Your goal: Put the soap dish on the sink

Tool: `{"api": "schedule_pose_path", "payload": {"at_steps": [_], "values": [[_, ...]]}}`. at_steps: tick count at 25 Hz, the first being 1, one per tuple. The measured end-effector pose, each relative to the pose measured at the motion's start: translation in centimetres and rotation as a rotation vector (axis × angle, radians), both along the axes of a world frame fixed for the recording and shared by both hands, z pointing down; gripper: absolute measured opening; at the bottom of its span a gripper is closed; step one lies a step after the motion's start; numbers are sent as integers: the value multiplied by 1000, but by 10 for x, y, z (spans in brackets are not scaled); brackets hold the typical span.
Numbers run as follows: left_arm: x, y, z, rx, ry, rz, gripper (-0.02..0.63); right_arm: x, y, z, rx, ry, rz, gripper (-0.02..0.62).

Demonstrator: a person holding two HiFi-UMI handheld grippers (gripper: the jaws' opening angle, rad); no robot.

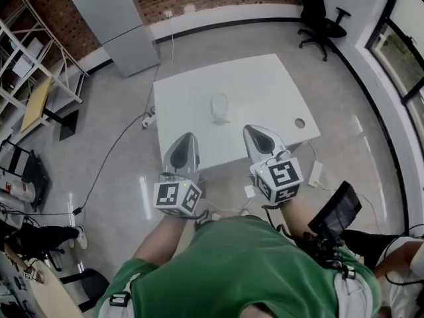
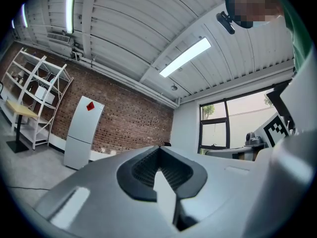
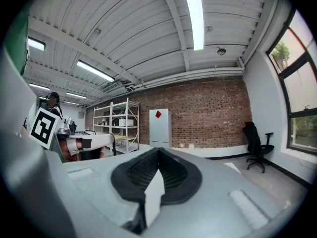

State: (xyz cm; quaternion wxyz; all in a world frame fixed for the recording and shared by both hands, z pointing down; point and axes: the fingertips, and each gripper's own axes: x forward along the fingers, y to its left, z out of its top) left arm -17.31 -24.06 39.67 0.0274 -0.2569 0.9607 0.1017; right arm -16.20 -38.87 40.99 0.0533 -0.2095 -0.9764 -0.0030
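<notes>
A small pale, translucent object, likely the soap dish (image 1: 219,108), sits near the middle of the white table (image 1: 192,98) in the head view. No sink shows in any view. My left gripper (image 1: 187,136) and right gripper (image 1: 252,130) hover side by side over the table's near edge, short of the dish. They point toward it and hold nothing. In the left gripper view the left gripper (image 2: 158,150) has its jaws meeting at the tip, and the right gripper (image 3: 158,151) looks the same in the right gripper view. Both gripper views look out level across the room and the dish is hidden from them.
The table has a round hole (image 1: 299,122) near its right corner. A white cabinet (image 1: 116,22) stands against the brick wall, metal shelves (image 1: 26,65) at the left, an office chair (image 1: 319,12) at the back right. Cables and a power strip (image 1: 148,119) lie on the floor.
</notes>
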Motion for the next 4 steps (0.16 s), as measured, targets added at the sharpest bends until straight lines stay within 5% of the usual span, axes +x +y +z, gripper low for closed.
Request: {"api": "schedule_pose_path", "payload": {"at_steps": [4], "values": [[0, -5, 7, -3, 16, 10, 6, 2, -4, 9, -6, 14, 6, 2]]}}
